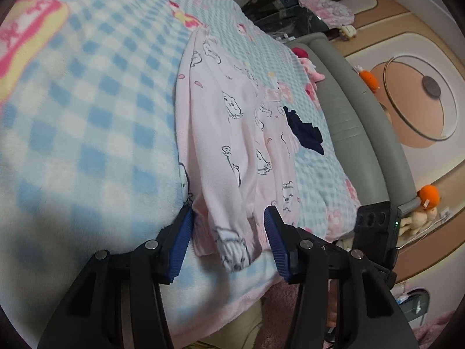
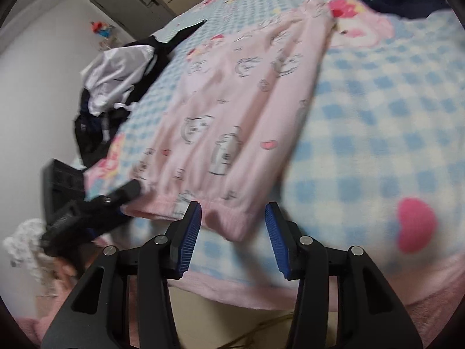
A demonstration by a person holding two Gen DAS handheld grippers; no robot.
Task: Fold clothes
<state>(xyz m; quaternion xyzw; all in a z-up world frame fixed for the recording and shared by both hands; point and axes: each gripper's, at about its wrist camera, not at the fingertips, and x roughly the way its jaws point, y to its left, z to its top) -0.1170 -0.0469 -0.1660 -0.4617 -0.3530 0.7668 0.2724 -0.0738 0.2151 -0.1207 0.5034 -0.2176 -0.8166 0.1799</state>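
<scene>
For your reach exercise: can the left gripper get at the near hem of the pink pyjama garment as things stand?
Probably yes. The left gripper is open, its blue pads either side of the pink pyjama garment's near hem at the edge of the checked blanket, with nothing between.

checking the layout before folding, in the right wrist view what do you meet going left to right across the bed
Pile of black and white clothes → pink printed pyjama garment → bare blue checked blanket → pink heart on the blanket.
</scene>
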